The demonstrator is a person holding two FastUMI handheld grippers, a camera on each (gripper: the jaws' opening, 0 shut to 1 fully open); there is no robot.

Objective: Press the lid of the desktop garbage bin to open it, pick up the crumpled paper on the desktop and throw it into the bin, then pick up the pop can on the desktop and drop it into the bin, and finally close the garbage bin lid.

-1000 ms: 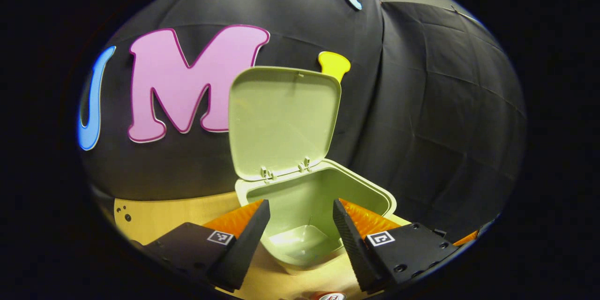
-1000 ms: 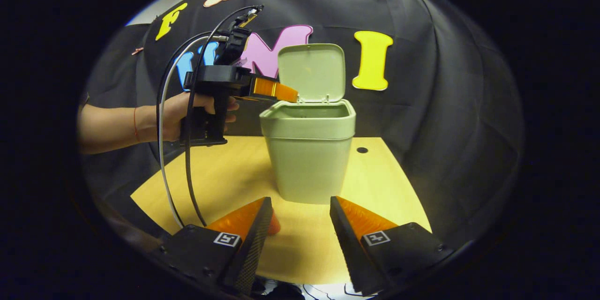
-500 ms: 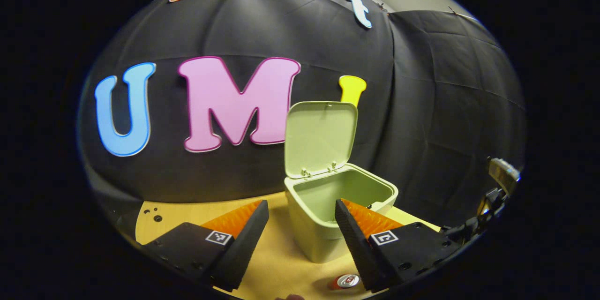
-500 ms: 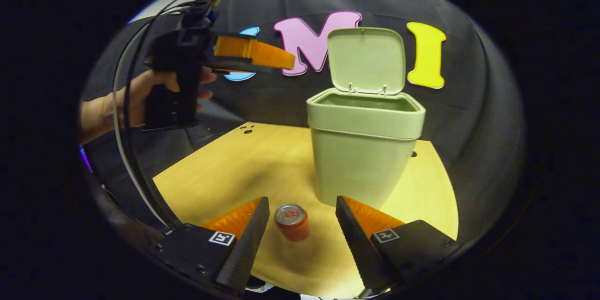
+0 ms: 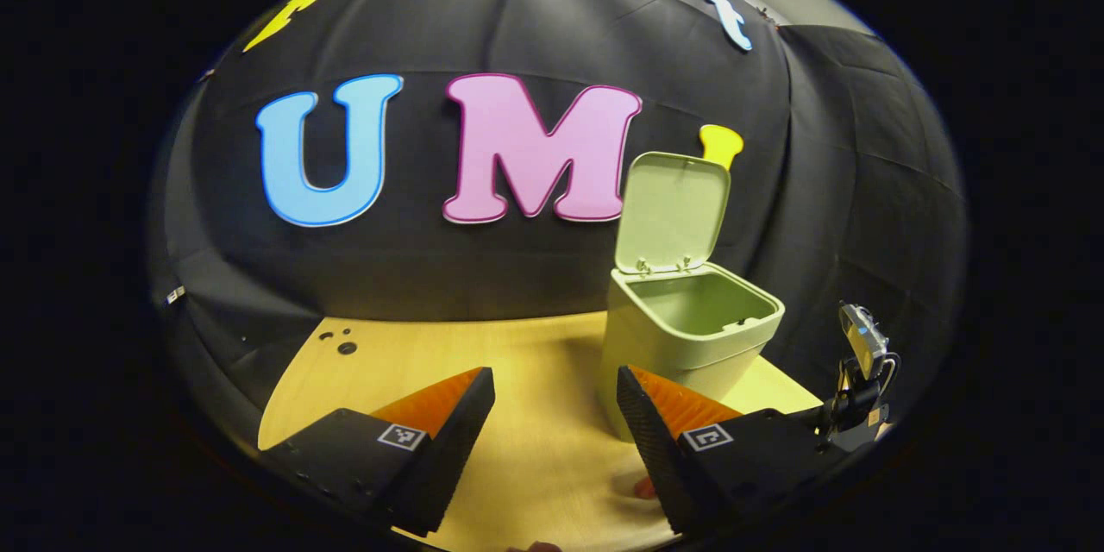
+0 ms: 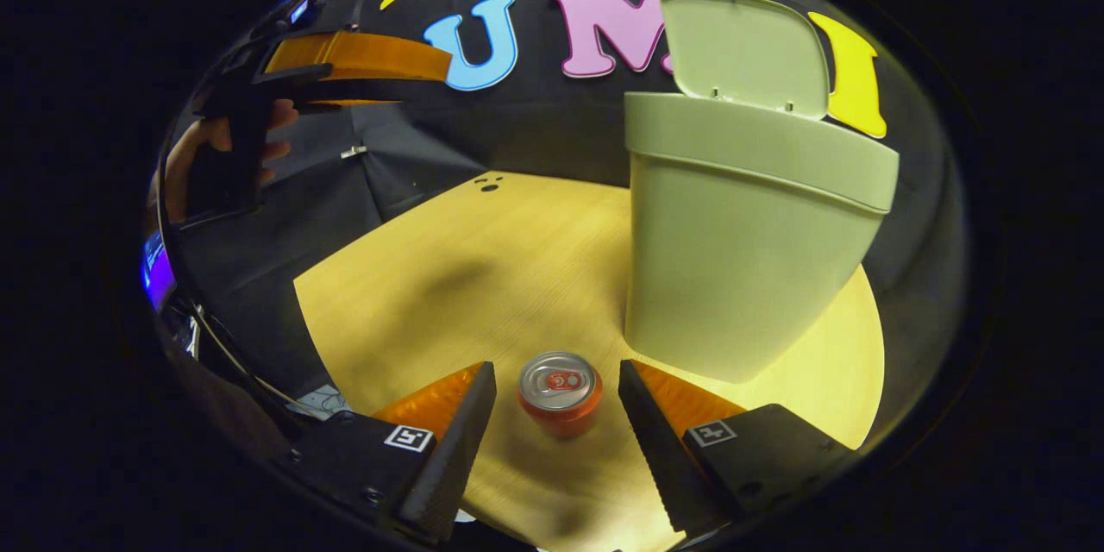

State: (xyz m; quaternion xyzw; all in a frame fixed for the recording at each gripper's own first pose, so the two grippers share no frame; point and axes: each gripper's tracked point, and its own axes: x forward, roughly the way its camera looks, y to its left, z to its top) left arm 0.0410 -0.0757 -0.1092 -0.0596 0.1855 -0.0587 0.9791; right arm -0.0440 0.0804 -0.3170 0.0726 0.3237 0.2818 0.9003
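Note:
A pale green bin stands on the wooden desktop with its lid swung up. A red pop can stands upright in front of the bin, between the open fingers of my right gripper, not touched by them. In the left gripper view the bin sits to the right with its lid raised, and my left gripper is open and empty, back from the bin. That left gripper also appears high at the left in the right gripper view, held by a hand.
The wooden desktop has small holes near its far left edge. Black cloth walls stand close behind the bin. The right gripper's camera end shows at the right edge of the left gripper view.
My left gripper has pulled back and left from above the open bin. My right gripper has come down and forward, so the can now stands between its fingers.

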